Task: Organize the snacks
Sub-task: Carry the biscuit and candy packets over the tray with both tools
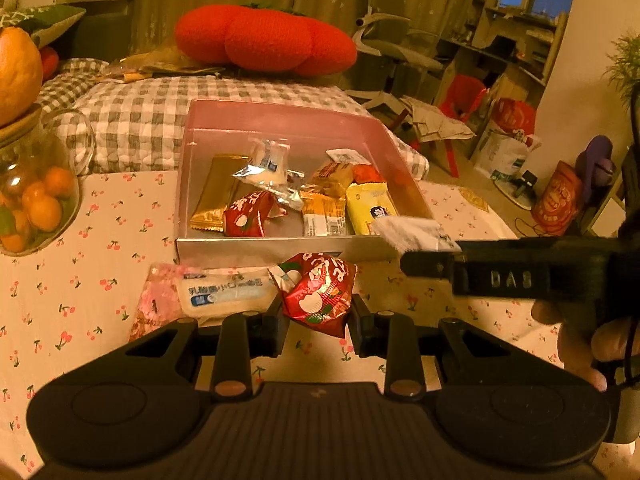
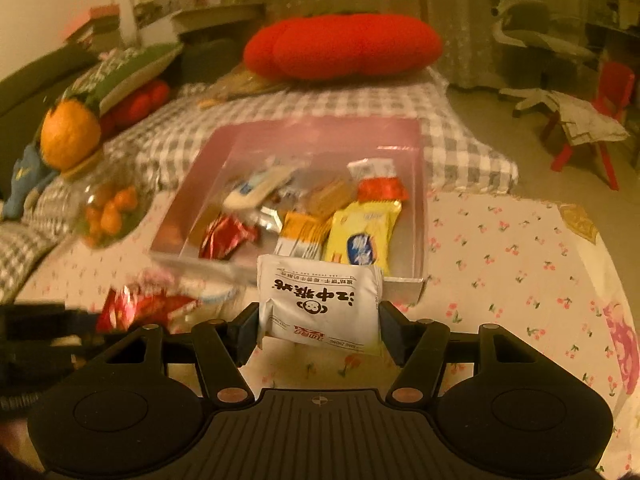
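A pink open box (image 1: 280,114) (image 2: 418,216) stands on the cherry-print tablecloth and holds several snack packets, among them a yellow packet (image 1: 370,208) (image 2: 362,236) and a gold one (image 1: 216,192). My left gripper (image 1: 318,316) is shut on a red snack packet (image 1: 320,296), held above the cloth just in front of the box. A white and blue packet (image 1: 224,292) and a pink wrapper (image 1: 154,300) lie on the cloth to its left. My right gripper (image 2: 318,330) is shut on a white snack packet (image 2: 320,300) (image 1: 412,232) near the box's front right corner.
A glass jar of small oranges (image 1: 36,196) (image 2: 108,208) with a large orange (image 1: 16,72) on top stands at the left. Behind the table lie a checked cushion (image 1: 160,112) and a red tomato-shaped pillow (image 1: 264,40) (image 2: 344,46). A red chair (image 2: 600,120) stands at the far right.
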Action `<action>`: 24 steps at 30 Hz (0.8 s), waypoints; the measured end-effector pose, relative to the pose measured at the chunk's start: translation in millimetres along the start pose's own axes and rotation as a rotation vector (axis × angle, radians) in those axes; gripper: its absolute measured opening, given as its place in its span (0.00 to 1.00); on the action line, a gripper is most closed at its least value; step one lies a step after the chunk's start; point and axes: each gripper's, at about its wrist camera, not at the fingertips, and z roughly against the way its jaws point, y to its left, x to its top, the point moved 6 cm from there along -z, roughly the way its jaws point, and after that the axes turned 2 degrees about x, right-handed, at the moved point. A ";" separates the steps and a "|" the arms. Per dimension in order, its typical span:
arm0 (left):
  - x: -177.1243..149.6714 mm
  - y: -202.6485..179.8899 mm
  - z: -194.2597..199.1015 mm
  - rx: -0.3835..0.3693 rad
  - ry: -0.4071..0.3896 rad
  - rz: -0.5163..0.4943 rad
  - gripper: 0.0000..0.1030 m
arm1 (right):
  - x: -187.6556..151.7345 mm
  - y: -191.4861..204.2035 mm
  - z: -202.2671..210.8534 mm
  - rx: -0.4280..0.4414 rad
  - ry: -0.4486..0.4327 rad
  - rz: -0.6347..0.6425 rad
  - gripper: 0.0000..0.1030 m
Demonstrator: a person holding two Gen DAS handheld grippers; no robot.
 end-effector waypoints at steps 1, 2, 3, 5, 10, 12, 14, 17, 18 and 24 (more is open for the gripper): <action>1.7 -1.8 -1.7 0.003 0.000 -0.006 0.27 | 3.3 -2.4 -0.7 -0.002 -0.005 -0.013 0.61; 3.8 -3.3 -2.1 0.004 -0.003 -0.013 0.27 | 6.5 -4.7 -1.2 -0.003 -0.009 -0.025 0.61; 6.6 -5.1 -3.1 0.003 -0.006 -0.022 0.27 | 11.0 -7.5 -2.1 -0.003 -0.015 -0.038 0.61; 13.4 -7.8 -4.8 0.005 -0.016 -0.042 0.27 | 19.4 -11.9 -2.0 -0.001 -0.032 -0.063 0.61; 34.1 -11.1 -19.2 0.000 -0.042 -0.058 0.27 | 45.7 -22.1 -4.7 -0.026 -0.084 -0.073 0.61; 39.3 -12.6 -28.2 0.005 -0.039 -0.064 0.27 | 54.8 -24.6 -8.9 -0.032 -0.089 -0.074 0.61; 42.5 -12.5 -38.1 0.006 -0.035 -0.062 0.27 | 63.6 -25.3 -14.5 -0.035 -0.095 -0.064 0.61; 46.1 -14.5 -50.8 0.002 -0.028 -0.066 0.27 | 72.4 -23.9 -24.4 -0.040 -0.100 -0.042 0.61; 46.7 -14.0 -53.6 0.002 -0.023 -0.067 0.27 | 74.7 -24.3 -28.5 -0.041 -0.098 -0.039 0.61; 51.7 -11.4 -72.3 0.000 0.000 -0.080 0.28 | 85.7 -23.3 -57.7 -0.044 -0.078 -0.031 0.61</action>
